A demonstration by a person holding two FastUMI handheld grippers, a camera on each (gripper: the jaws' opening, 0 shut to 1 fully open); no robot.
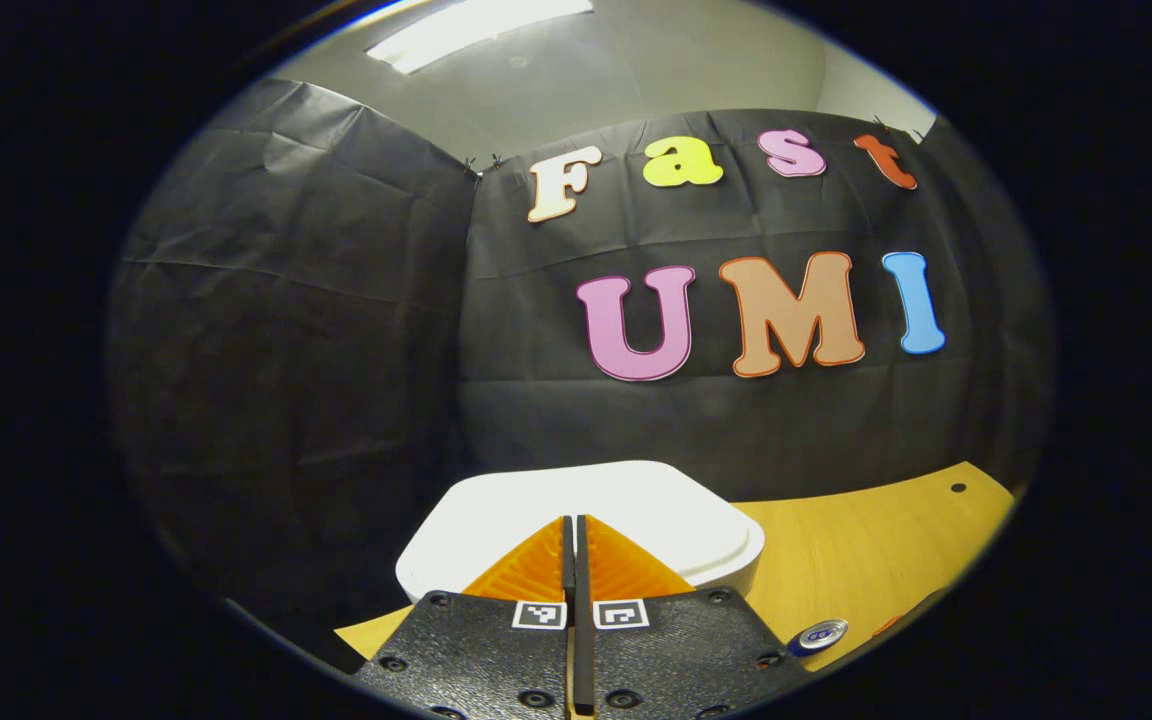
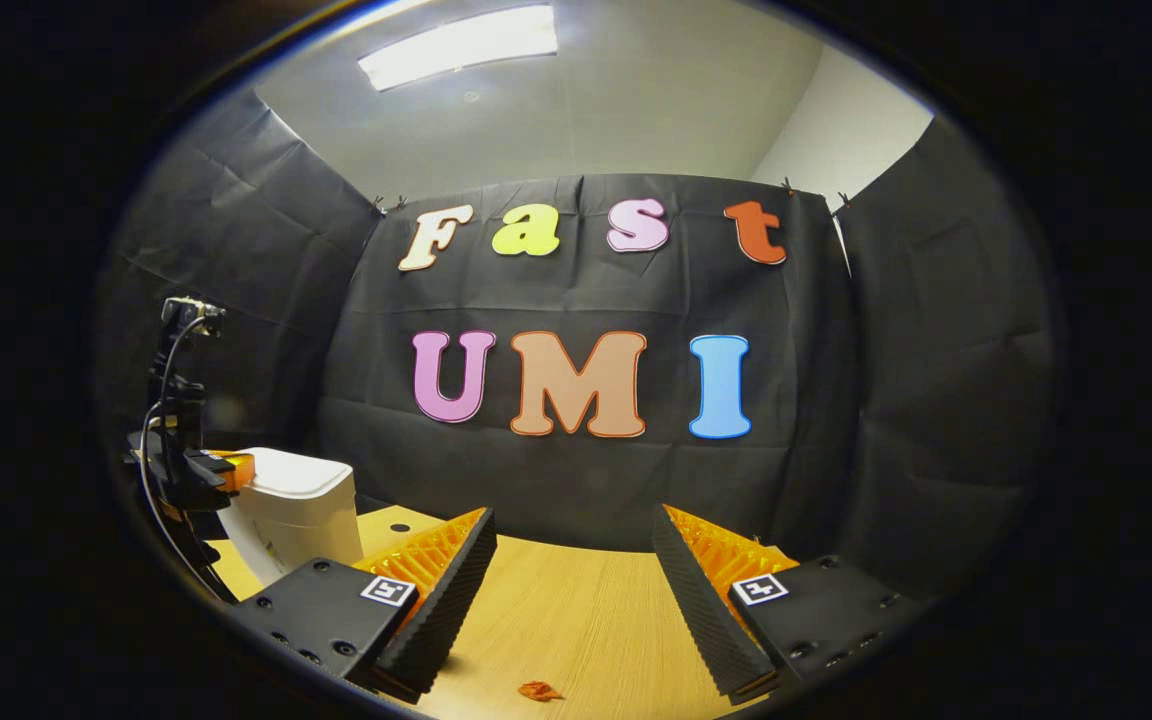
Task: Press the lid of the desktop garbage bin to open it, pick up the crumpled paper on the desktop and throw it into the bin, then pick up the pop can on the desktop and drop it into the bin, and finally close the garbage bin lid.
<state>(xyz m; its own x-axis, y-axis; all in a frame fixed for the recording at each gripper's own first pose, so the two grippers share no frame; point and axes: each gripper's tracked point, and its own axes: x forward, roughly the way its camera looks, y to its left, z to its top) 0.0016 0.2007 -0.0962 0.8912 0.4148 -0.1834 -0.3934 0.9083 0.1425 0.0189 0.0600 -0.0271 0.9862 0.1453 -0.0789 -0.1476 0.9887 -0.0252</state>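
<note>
bin lid [image 1: 586,510] white, shut, directly under left gripper [image 1: 573,545], fingers pressed together at lid's near edge. right gripper [image 2: 571,560] spread wide over desk [image 2: 576,620], holding nothing. advice: push straight down, centred, brief and firm, then lift clear.

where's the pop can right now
In the left gripper view, the pop can lies on the wooden desktop, low right, beside the white bin.
</note>
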